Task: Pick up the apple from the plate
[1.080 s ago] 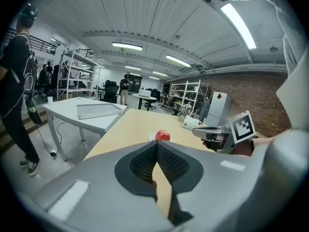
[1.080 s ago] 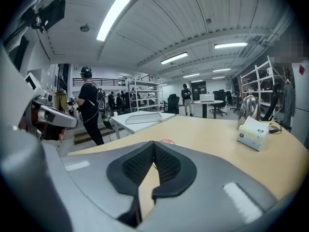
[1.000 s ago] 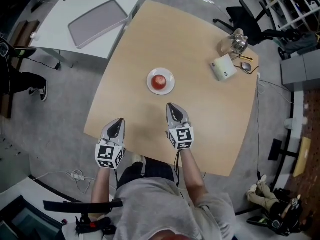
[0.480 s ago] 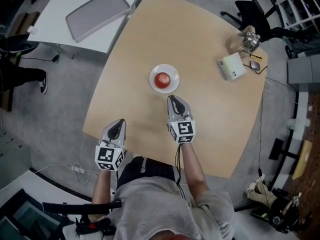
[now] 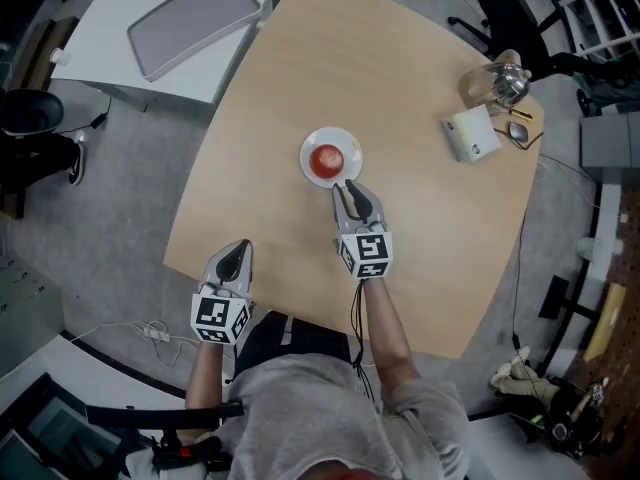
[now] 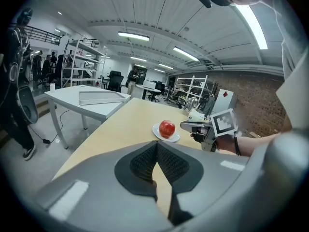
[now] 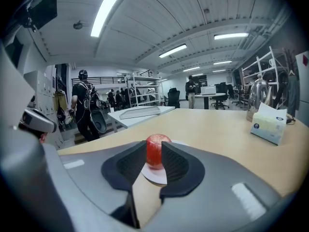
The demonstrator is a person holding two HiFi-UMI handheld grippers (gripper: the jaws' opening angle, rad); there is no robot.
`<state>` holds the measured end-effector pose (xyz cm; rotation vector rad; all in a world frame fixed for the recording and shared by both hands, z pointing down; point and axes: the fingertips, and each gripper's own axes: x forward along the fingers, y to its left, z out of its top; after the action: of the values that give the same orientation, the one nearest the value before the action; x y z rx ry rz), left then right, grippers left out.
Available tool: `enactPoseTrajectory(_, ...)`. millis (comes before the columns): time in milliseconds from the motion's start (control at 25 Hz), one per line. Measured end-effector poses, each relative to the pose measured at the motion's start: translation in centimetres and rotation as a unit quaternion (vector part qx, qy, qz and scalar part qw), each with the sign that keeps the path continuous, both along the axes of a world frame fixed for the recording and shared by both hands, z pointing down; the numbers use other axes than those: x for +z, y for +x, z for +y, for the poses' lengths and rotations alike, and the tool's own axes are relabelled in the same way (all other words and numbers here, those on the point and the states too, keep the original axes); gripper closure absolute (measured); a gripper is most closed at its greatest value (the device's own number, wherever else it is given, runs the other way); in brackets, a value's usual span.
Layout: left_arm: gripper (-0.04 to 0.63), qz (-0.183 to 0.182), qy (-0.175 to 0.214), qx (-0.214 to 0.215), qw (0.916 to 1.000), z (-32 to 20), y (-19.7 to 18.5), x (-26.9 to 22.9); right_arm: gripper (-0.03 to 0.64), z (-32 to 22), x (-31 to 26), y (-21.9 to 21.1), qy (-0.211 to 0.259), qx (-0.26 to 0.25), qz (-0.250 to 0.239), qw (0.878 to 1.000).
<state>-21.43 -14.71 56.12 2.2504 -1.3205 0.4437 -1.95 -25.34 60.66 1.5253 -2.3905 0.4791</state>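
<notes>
A red apple (image 5: 326,159) sits on a small white plate (image 5: 350,144) in the middle of the wooden table (image 5: 420,78). My right gripper (image 5: 346,185) points at it, its tips at the plate's near rim. In the right gripper view the apple (image 7: 154,156) shows just beyond the right gripper (image 7: 154,144), on the plate (image 7: 154,175). Its jaws have just been opening and stand a little apart, with nothing between them. My left gripper (image 5: 236,253) hovers at the table's near left edge, apart from the plate. In the left gripper view the left gripper (image 6: 157,144) has its tips together, and the apple (image 6: 167,128) lies ahead.
A tissue box (image 5: 472,133), a glass kettle (image 5: 497,83) and glasses (image 5: 525,133) stand at the table's far right corner. A white side table with a grey tray (image 5: 195,23) is at the upper left. An office chair (image 5: 500,18) stands beyond the table.
My right gripper has moved forward to the plate's near rim and its jaws have parted slightly. The left gripper has sunk a little at the table's edge.
</notes>
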Motion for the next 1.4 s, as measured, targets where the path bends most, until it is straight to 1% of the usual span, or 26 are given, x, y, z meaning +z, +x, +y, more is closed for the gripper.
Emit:
enactPoseTrajectory(120,0.575,0.001,-0.005,-0.002,1.0000,0.0,-0.1,0.3,0.492,-0.5,0.5,-0.1,-0.005,-0.003,0.000,1.000)
enactPoseTrajectory(320,0.575,0.003,-0.010,-0.010,0.9999,-0.3,-0.3,0.6,0.464,-1.2,1.1,-0.4,-0.012,-0.006,-0.001,1.000)
enactPoseTrajectory(400,0.575,0.004,-0.011,-0.010,0.9999,-0.4,-0.3,0.8,0.441,-1.5,1.3,-0.4,-0.013,-0.004,0.000,1.000)
enactPoseTrajectory(680,0.575,0.002,-0.020,-0.014,0.9997,-0.7,-0.6,1.7,0.418,-2.4,2.3,-0.7,-0.023,-0.006,0.001,1.000)
enactPoseTrajectory(800,0.575,0.002,-0.023,-0.015,0.9996,-0.9,-0.7,2.0,0.396,-2.9,2.5,-0.9,-0.026,-0.009,-0.003,1.000)
enactPoseTrajectory(960,0.575,0.002,-0.027,-0.015,0.9995,-1.3,-0.6,2.4,0.352,-3.5,3.0,-1.1,-0.031,-0.013,-0.006,0.999)
enactPoseTrajectory(1200,0.575,0.002,-0.033,-0.017,0.9993,-1.7,-0.7,2.7,0.311,-4.1,3.5,-1.6,-0.042,-0.017,-0.008,0.999)
enactPoseTrajectory(1400,0.575,0.002,-0.035,-0.017,0.9993,-2.2,-0.8,3.1,0.290,-4.8,4.1,-2.1,-0.044,-0.023,-0.012,0.999)
